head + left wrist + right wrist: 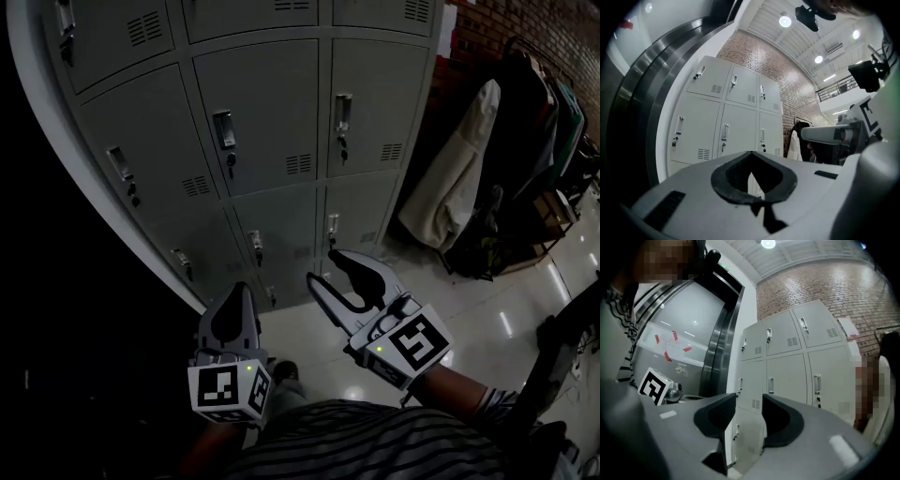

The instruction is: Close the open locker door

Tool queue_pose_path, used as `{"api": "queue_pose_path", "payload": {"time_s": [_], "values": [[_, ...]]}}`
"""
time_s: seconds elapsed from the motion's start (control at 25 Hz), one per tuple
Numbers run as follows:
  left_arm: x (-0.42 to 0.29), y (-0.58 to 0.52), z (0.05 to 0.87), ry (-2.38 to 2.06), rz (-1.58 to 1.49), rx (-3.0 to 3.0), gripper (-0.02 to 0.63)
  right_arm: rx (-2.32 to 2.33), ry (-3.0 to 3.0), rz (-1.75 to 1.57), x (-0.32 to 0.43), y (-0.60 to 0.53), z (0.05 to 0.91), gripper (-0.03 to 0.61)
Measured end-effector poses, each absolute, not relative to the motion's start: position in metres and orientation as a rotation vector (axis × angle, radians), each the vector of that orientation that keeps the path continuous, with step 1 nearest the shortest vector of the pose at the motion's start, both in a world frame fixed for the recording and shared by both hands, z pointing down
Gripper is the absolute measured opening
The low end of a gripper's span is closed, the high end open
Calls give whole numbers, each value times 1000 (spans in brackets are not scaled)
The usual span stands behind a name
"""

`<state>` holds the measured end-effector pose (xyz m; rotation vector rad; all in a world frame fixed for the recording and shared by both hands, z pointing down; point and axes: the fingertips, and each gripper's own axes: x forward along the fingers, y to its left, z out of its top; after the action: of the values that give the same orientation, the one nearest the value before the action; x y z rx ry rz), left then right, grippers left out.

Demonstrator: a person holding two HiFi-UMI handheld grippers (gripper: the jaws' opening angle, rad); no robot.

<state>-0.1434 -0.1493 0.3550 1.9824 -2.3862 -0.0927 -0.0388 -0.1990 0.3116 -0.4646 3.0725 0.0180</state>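
Closing has not started yet. The right gripper (pixel 326 267) is held out low, and its jaws are spread and empty. It points at a bottom locker door (pixel 743 437) that looks a little open. The left gripper (pixel 234 292) is also low, jaws pressed together, holding nothing. Next, I think, the person must reach in and push the door flat.

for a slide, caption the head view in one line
Facing grey lockers: left gripper, jaws together; right gripper, jaws apart with nothing between them.

You stood on a glossy pale floor (pixel 487 300); at your right a brick wall (pixel 483 23) backed a loaded clothes rack (pixel 548 112), and round ceiling lights (pixel 785 21) shone.
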Motion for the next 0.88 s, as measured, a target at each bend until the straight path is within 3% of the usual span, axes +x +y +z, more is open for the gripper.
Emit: {"api": "queue_pose_path", "payload": {"time_s": [0.36,0.88], "values": [[-10,-51,346,-2390,-50,1977,3,-346,3143,-39,71,-95,323,150],[39,10,325,-2377,49,2057,3,-332,3126,-109,104,-28,316,43]]}}
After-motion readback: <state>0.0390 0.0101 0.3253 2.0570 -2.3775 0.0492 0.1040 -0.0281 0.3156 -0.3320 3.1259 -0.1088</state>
